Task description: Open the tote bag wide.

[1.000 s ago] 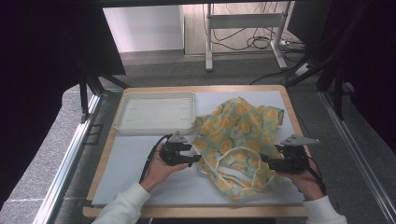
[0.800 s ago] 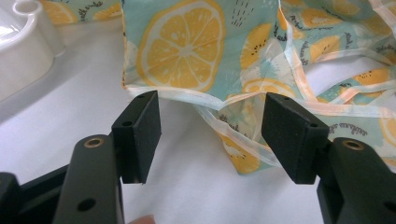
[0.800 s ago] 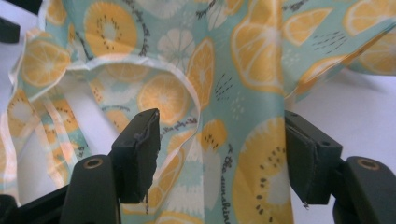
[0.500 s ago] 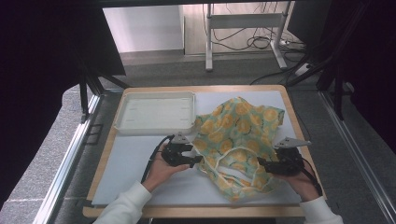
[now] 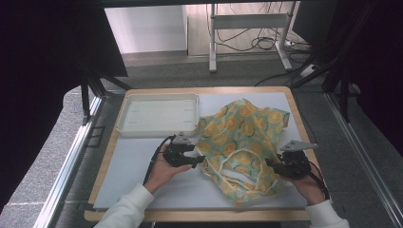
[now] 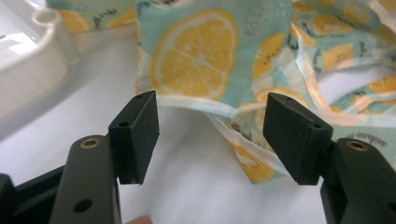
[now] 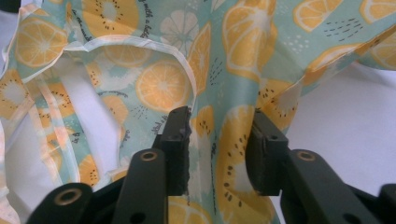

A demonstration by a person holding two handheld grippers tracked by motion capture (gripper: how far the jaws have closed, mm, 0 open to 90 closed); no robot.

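Now we hold both grippers at the near half of the table (image 5: 119, 156), one on each side of a crumpled cloth printed with orange and lemon slices on pale teal (image 5: 242, 142). Seen from above, the cloth lies right of centre on the white mat, its far corner toward one o'clock and its white-trimmed straps bunched at the near edge, around six o'clock of the heap.

Our left gripper (image 5: 194, 160) sits at nine o'clock of the cloth, pointing toward three o'clock. In the left gripper view its two black pads (image 6: 140, 133) stand wide apart with bare mat between them; the cloth's trimmed edge (image 6: 205, 70) hangs just past the tips, toward twelve o'clock, and we see no contact — nothing is gripped on this side. A white plastic tray (image 5: 159, 114) rests at about eleven o'clock of this gripper, its rounded corner (image 6: 32, 51) showing at ten o'clock in that view.

Our right gripper (image 5: 272, 164) is at four o'clock of the cloth, pointing toward nine o'clock. Its jaws have just been closing, and in the right gripper view a fold of the printed fabric (image 7: 219, 140) stands between the pads (image 7: 180, 140) — they have narrowed onto it and appear to pinch it from both sides.
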